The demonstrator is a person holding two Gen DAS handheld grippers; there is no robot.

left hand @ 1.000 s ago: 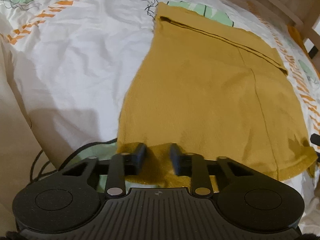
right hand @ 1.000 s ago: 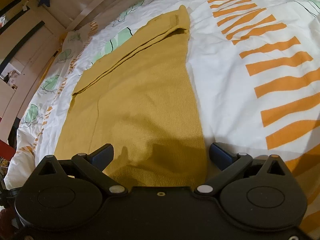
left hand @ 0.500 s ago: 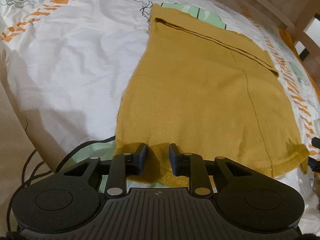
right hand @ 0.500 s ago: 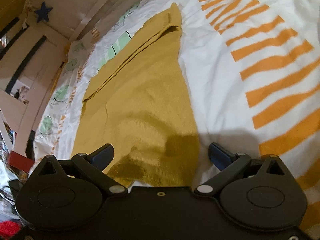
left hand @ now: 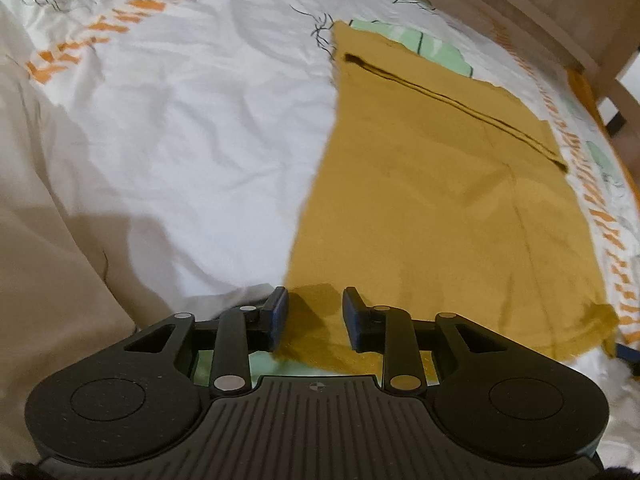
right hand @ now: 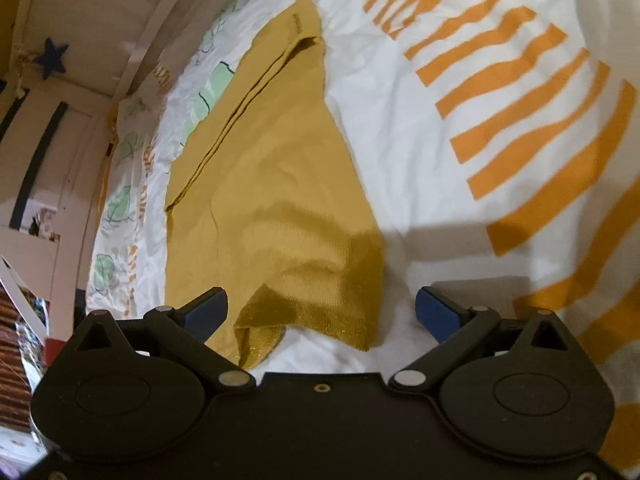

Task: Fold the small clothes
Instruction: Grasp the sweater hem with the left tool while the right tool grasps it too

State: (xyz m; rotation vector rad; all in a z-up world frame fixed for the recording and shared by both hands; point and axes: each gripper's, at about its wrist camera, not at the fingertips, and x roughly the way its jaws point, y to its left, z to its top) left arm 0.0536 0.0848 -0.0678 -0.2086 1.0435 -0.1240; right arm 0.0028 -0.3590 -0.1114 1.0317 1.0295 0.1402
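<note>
A mustard-yellow knit garment (left hand: 432, 200) lies flat on the bedspread (left hand: 208, 128), its folded waistband at the far end. My left gripper (left hand: 316, 312) hovers over the garment's near left corner. Its jaws are opening, and the cloth lies loose in the gap without the pads pressing on it. In the right wrist view the same garment (right hand: 272, 184) runs away from me. My right gripper (right hand: 320, 312) stands wide open over the near hem corner, which is rumpled and turned up.
A wooden bed rail (left hand: 540, 12) borders the far right of the bed. Beige bedding (left hand: 52, 248) lies at the left. Orange stripes (right hand: 520, 92) cover the bedspread to the right of the garment. A pale bed frame (right hand: 148, 48) and a blue star (right hand: 50, 58) are at the left.
The left jaws have spread wider over the corner and the gripper has shifted sideways. The right gripper has rolled and drawn back, so the rumpled hem corner now shows between its fingers.
</note>
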